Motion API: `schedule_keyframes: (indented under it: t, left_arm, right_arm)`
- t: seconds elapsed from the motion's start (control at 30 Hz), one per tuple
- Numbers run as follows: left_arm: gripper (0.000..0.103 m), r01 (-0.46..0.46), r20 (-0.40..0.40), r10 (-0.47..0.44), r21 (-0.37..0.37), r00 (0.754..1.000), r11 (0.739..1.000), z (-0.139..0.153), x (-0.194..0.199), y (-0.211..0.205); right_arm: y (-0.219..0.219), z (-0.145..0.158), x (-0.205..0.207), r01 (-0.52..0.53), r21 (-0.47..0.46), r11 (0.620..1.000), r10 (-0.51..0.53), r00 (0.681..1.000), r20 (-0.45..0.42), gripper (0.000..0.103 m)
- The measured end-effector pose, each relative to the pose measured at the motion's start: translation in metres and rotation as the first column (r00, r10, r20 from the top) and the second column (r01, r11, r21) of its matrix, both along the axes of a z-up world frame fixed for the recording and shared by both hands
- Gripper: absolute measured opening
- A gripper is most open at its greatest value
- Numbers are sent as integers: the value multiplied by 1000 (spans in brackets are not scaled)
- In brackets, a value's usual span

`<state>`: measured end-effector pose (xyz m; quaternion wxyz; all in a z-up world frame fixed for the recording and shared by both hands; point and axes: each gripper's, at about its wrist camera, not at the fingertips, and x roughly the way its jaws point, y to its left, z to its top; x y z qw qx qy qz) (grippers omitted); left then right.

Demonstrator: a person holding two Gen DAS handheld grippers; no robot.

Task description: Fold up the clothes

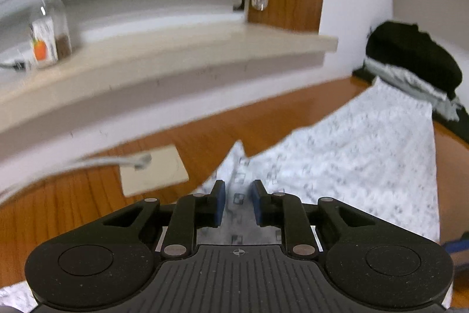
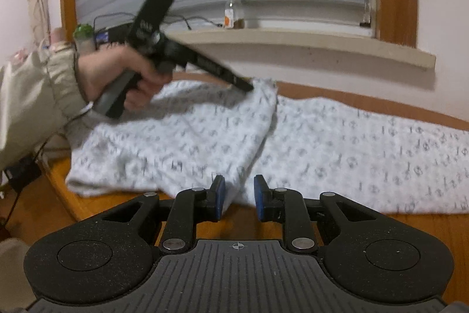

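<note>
Lying across the wooden table (image 2: 366,101) is the white patterned garment (image 2: 337,154), one end doubled over itself. The left gripper (image 1: 238,197) pinches a raised corner; the right gripper (image 2: 236,195) is spread at the near hem, holding nothing. Only the left wrist view catches the dark clothes pile (image 1: 410,55); a jar (image 2: 233,15) sits on the windowsill (image 2: 293,44).

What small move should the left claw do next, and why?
Probably lower the folded corner onto the layer beneath and let go. The left claw pinches the corner of the white patterned garment, folded over but raised; the right claw is open at the near edge.
</note>
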<state>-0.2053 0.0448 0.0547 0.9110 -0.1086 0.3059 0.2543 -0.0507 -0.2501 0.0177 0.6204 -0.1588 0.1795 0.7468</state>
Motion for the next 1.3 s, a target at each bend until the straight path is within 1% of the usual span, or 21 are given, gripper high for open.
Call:
schedule_keyframes:
  t: [0.03, 0.13, 0.23, 0.33, 0.43, 0.47, 0.53, 0.6, 0.7, 0.8, 0.87, 0.9, 0.93, 0.97, 1.0, 1.07, 1.13, 1.2, 1.3]
  left_arm:
    - [23, 1, -13, -1, -1, 1000, 1000, -4, 2, 1]
    - [25, -7, -39, 8, 46, 999, 999, -8, 9, -1]
    - [28, -12, -48, 15, 68, 999, 998, -7, 19, -1]
    - [28, -2, -61, 8, 95, 998, 995, -10, 33, 1]
    - [29, -5, -62, 12, 115, 998, 993, -13, 44, 3]
    - [30, -13, -56, 19, 110, 998, 994, -14, 44, 4]
    - [41, -32, -45, 36, 93, 998, 995, -15, 42, 8]
    - [45, -53, -32, 55, 66, 998, 996, -16, 39, 13]
    - [46, -60, -30, 62, 61, 998, 996, -16, 38, 14]
    - [49, -70, -42, 74, 88, 996, 994, -16, 41, 11]
    - [52, -81, -54, 88, 118, 995, 990, -14, 42, 7]
    - [56, -87, -60, 96, 133, 994, 987, -13, 43, 5]
    - [59, -92, -53, 100, 139, 994, 986, -10, 43, 1]
    - [68, -96, -41, 103, 141, 994, 985, -6, 43, -2]
    - [75, -91, -27, 95, 129, 995, 987, -3, 43, -6]
    - [76, -73, -4, 73, 103, 997, 992, 1, 45, -13]
    - [79, -40, 8, 40, 100, 999, 994, 3, 48, -24]
    - [80, -5, 23, 3, 89, 1000, 996, 1, 50, -32]
    - [80, 28, 16, -30, 91, 999, 995, -8, 55, -41]
  right_arm:
    - [4, 3, -1, 3, 9, 1000, -3, 1000, -7, 23]
    - [12, 5, -9, -19, 6, 1000, 19, 1000, -8, 23]
    - [13, -4, -20, -41, -19, 999, 42, 998, 42, 23]
    - [12, -5, -14, -36, -20, 999, 36, 999, 1, 23]
    - [9, -8, -13, -32, -8, 999, 32, 999, -5, 23]
    - [8, -8, -15, -30, 0, 1000, 30, 1000, -1, 23]
    - [6, -9, -16, -27, 10, 1000, 27, 1000, 2, 23]
    - [4, -10, -16, -26, 14, 1000, 26, 1000, -6, 23]
    - [2, -11, -15, -24, 20, 1000, 25, 1000, -10, 23]
    - [-2, -12, -14, -14, 35, 999, 15, 1000, -12, 24]
    - [-6, -9, -1, 19, 36, 999, -17, 998, -61, 24]
    - [-9, -8, 10, 46, 37, 998, -43, 995, -86, 24]
    - [-11, -5, 25, 92, 39, 995, -88, 992, -90, 24]
    - [-14, -3, 41, 137, 41, 990, -133, 987, -94, 24]
    - [-16, -1, 57, 185, 42, 982, -180, 979, -97, 24]
    - [-20, 2, 97, 300, 30, 954, -296, 951, -94, 26]
    - [-24, 3, 141, 415, 11, 910, -413, 907, -86, 29]
    - [-29, 3, 184, 532, -16, 846, -532, 843, -84, 30]
    - [-37, 1, 246, 683, -65, 728, -685, 721, -100, 30]
